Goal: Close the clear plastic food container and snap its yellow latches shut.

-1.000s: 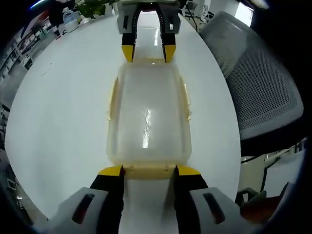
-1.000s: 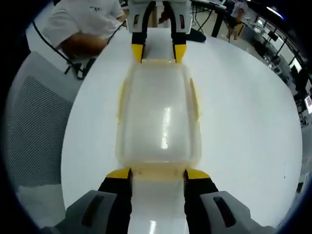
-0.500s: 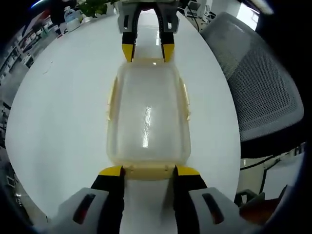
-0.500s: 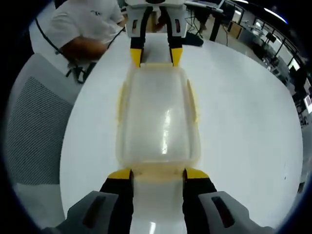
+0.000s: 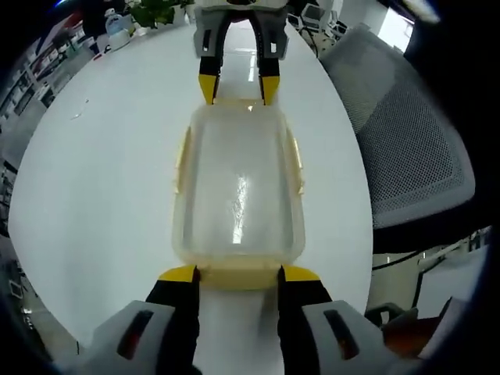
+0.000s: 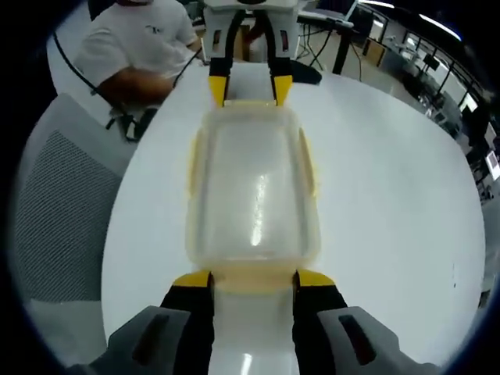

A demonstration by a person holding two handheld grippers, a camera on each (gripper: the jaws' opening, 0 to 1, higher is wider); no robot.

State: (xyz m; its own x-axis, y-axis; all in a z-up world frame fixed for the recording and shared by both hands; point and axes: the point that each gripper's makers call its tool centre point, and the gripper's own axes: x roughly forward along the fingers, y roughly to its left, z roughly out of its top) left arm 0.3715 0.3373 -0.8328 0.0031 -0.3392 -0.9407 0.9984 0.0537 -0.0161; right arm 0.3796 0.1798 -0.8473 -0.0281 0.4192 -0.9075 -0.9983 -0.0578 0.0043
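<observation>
The clear plastic container (image 5: pixel 238 183) lies lengthwise on the white table (image 5: pixel 101 164) with its lid on. Yellow side latches (image 5: pixel 181 156) run along its long edges. My left gripper (image 5: pixel 238 275) is at the near short end, its yellow-tipped jaws pressed against both ends of the yellow end latch (image 5: pixel 238 276). The right gripper (image 5: pixel 238 87) stands at the far end in the same way. In the right gripper view the container (image 6: pixel 250 183) shows from the other end. My right gripper (image 6: pixel 251 280) is closed on its end latch (image 6: pixel 251 278), with the left gripper (image 6: pixel 250 90) opposite.
A grey mesh office chair (image 5: pixel 414 148) stands close to the table's edge, also seen as the chair (image 6: pixel 55 211). A seated person in a white shirt (image 6: pixel 137 47) is at the far side. Plants and bottles (image 5: pixel 129 19) sit at the table's far end.
Both views have shifted slightly with the hands. The container and both grippers keep the same positions relative to each other.
</observation>
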